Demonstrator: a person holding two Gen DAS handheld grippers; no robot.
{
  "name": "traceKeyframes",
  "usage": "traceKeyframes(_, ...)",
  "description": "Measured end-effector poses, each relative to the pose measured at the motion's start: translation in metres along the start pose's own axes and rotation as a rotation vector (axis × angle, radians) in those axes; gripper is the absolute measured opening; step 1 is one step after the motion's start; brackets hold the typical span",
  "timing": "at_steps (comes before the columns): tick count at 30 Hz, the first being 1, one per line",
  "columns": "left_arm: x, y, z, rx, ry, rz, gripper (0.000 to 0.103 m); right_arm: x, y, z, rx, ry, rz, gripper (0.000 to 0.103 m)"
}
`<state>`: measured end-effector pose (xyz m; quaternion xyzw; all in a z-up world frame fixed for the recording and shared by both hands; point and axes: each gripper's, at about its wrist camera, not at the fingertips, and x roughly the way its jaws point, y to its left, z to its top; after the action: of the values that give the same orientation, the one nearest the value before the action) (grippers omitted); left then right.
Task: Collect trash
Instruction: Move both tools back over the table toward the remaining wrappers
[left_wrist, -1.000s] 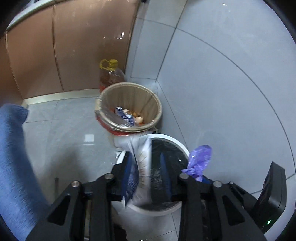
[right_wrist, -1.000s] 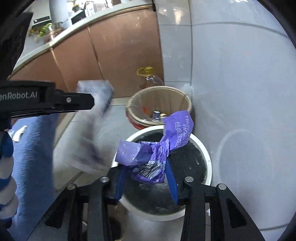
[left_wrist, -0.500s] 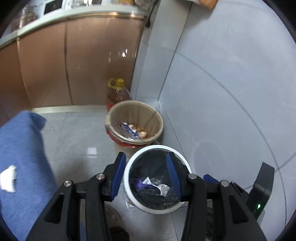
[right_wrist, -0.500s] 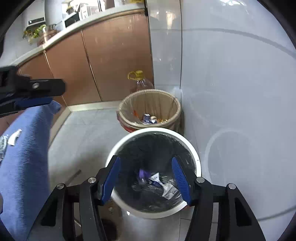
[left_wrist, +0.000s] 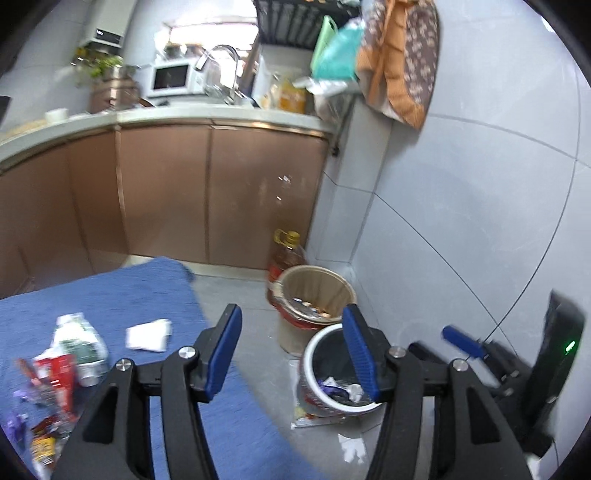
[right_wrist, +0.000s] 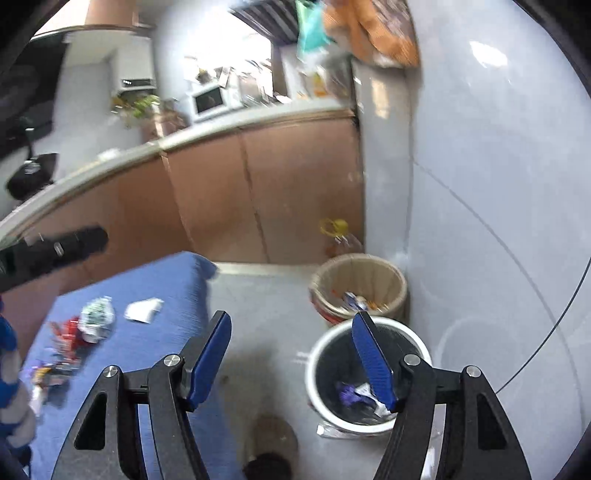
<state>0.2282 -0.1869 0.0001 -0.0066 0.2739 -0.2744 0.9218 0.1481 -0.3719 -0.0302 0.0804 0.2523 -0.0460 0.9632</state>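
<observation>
Now we hold the left gripper (left_wrist: 291, 350) and right gripper (right_wrist: 291, 354) empty, jaws opening, while the remaining trash (left_wrist: 62, 369), seemingly light, crushable wrappers and a plastic bottle, lies on the blue mat (left_wrist: 122, 295), best pinched at a crumpled fold.

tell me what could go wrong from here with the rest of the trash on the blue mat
1. The two bins stand close together: the white bin lined in black and the tan bin. A sloppy drop could land in the wrong one.
2. The flat white paper may be hard to pinch off the blue mat.
3. The wrapper pile is tangled, so one grab could scatter pieces.
</observation>
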Motion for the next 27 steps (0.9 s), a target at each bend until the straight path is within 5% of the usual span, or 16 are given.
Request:
traceKeyframes(13,-0.099,0.101,-0.04,-0.08,-0.061,0.169,0.056,-0.055,0.098,0.017,-0.151,-0.079,0.188,0.067)
traceKeyframes(27,-0.142,0.265,-0.086,-0.164,0.013,0.41,0.056,-0.014,0.202,-0.003,-0.271,0.065,0.444,0.067)
